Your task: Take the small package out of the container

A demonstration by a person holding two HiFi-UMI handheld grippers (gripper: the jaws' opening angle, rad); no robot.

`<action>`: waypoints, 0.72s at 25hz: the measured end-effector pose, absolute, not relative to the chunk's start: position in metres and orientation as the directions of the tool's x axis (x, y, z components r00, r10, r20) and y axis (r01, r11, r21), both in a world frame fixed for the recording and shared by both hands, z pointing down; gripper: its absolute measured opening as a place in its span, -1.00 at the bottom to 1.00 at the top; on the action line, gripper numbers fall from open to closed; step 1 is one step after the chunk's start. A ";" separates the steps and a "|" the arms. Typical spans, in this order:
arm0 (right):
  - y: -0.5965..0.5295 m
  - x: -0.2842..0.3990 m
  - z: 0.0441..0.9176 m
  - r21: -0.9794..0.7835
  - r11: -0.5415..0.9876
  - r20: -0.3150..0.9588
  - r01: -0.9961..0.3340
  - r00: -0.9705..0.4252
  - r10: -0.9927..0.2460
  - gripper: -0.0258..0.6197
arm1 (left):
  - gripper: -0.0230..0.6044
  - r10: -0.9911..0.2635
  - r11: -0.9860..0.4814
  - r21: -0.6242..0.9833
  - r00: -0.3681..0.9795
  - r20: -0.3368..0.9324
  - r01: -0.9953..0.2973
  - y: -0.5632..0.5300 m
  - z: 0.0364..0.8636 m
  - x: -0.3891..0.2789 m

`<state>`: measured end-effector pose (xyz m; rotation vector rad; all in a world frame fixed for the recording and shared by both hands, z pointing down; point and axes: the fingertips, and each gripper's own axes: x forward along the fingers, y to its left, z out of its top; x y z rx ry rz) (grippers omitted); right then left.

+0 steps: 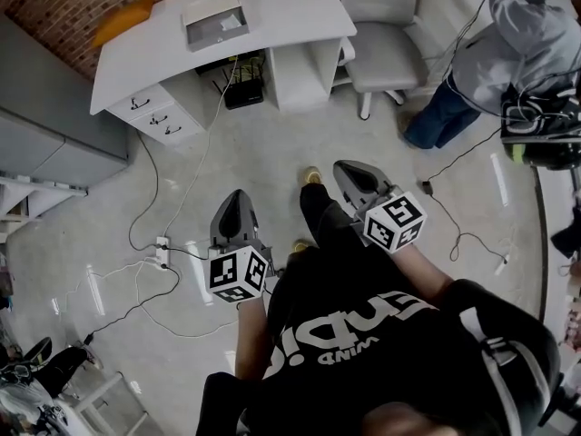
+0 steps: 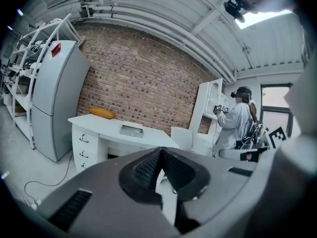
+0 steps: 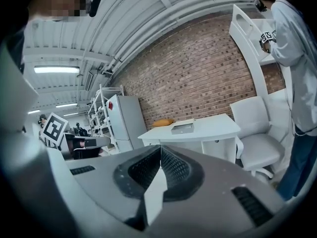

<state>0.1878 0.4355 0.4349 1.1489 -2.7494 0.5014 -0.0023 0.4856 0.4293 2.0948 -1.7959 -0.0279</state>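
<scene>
Your left tongs [image 1: 234, 200] and right tongs [image 1: 350, 171] are both pressed shut and empty, side by side above the floor [image 1: 272, 143]. The container [image 1: 215, 21] sits on the counter [image 1: 290, 7], well ahead of both. The package inside it is too small to make out.

The container [image 1: 215, 21], a shallow, open, pale grey box, sits flat about mid-top on the white desk [image 1: 290, 7]; a small pale package [image 1: 230, 24] seems to lie inside.
</scene>
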 end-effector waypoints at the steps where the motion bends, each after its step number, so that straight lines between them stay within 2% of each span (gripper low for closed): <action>1: 0.432 0.185 0.437 -0.258 0.656 0.236 -0.709 -0.705 -0.669 -0.92 | -0.91 -0.957 -0.110 0.296 0.181 0.227 -0.949 0.482 0.430 -0.005; 18: 0.333 0.145 0.451 -0.238 0.682 0.234 -0.692 -0.722 -0.651 -0.92 | -0.91 -0.962 -0.105 0.260 0.165 0.218 -0.960 0.386 0.430 -0.037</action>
